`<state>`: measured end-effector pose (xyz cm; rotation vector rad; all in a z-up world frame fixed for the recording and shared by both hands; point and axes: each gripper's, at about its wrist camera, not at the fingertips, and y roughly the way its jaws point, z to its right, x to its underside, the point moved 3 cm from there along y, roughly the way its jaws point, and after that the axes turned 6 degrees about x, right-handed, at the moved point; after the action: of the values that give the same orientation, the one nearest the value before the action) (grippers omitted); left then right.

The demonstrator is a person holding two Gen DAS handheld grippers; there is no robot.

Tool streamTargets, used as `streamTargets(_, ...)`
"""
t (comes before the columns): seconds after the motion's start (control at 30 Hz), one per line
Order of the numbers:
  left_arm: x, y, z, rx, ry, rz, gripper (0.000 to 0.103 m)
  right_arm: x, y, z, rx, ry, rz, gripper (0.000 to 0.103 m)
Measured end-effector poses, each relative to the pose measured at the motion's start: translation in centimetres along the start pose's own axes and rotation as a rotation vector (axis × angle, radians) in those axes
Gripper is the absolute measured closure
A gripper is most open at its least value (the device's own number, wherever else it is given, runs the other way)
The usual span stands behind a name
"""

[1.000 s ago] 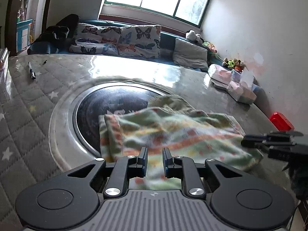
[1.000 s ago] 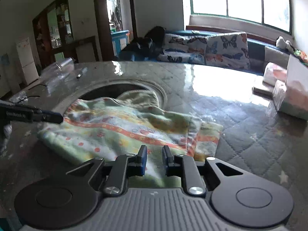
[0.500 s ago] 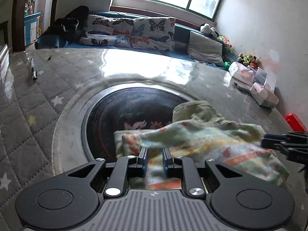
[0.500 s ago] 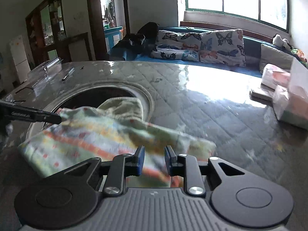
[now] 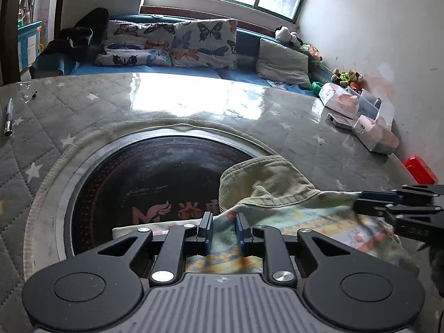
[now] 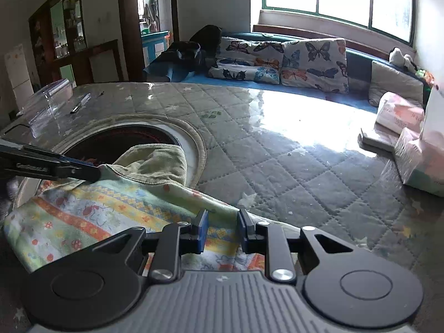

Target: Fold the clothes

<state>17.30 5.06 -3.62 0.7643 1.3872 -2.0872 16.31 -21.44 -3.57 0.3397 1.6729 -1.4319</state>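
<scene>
A child's garment (image 5: 319,222) with a pastel orange, yellow and green print lies at the near side of the table, and its plain green part (image 5: 263,177) bulges up behind. My left gripper (image 5: 224,227) is shut on the garment's near left edge, with cloth running between its blue pads. In the right wrist view the garment (image 6: 97,208) spreads to the left, and my right gripper (image 6: 222,230) is shut on its near right edge. Each gripper shows in the other's view: the right one (image 5: 358,202) at the cloth's right end, the left one (image 6: 94,173) at its left end.
The quilted, plastic-covered table (image 5: 194,105) has a dark round inset (image 5: 155,172) just beyond the garment. A pen (image 5: 8,119) lies far left. Tissue packs (image 5: 374,136) and a red object (image 5: 420,169) sit along the right wall. A clear plastic box (image 6: 50,97) stands far left.
Both grippers have drawn the garment toward the near edge and bunched it closer. More of the dark round inset is uncovered and the green part now stands up behind the print.
</scene>
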Motion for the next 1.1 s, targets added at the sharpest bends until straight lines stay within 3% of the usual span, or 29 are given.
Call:
streamTargets(0.1,0.0,-1.3,0.1,-0.003,0.001,0.022,0.081,-0.2,-1.4,-0.9,-0.019,-0.027,0.023,0.072)
streamTargets(0.43,2.5,-7.6,-0.5,-0.049,-0.010,0.064,0.054,1.2,-5.7,-7.9,-0.181,-0.177,0.061,0.067)
streamTargets(0.7,7.1,-10.7,0.1,-0.096,0.010,0.067,0.053,4.2,-6.1,-12.9,-0.230,-0.327,0.055,0.067)
streamTargets(0.8,8.2,-10.6,-0.1,-0.161,0.052,0.061,0.053,4.8,-5.8,-13.7,-0.216,-0.361,0.043,0.067)
streamTargets(1.1,7.9,-11.8,-1.6,-0.158,-0.015,0.082,0.053,3.3,-7.1,-15.4,-0.244,-0.422,0.070,0.066)
